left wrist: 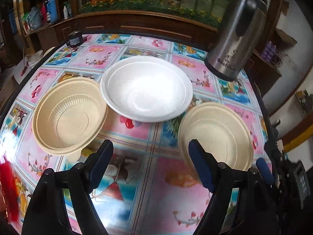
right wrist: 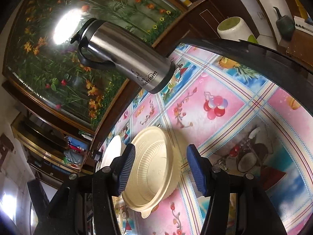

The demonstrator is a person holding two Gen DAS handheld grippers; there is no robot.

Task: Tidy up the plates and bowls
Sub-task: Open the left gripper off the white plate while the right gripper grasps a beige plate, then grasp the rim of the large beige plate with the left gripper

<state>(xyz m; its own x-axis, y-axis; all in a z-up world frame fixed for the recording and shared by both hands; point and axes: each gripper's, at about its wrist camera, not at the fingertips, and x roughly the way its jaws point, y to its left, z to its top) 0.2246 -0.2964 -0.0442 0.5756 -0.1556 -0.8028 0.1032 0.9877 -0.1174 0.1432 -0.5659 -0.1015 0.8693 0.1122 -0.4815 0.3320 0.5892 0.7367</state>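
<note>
A white plate lies in the middle of the flowered table. A ribbed tan bowl stands to its left and a second tan bowl to its right. My left gripper hovers open over bare tablecloth in front of the plate, with nothing between its fingers. My right gripper, rolled to one side, straddles the right-hand tan bowl. Its left pad overlaps the rim, while the right one stands clear of the bowl's wall. The bowl rests on the table. The white plate shows behind it.
A steel thermos jug stands at the table's back right. A small dark jar and a white cup are at the back left. The dark table edge curves close by. Wooden cabinets stand behind.
</note>
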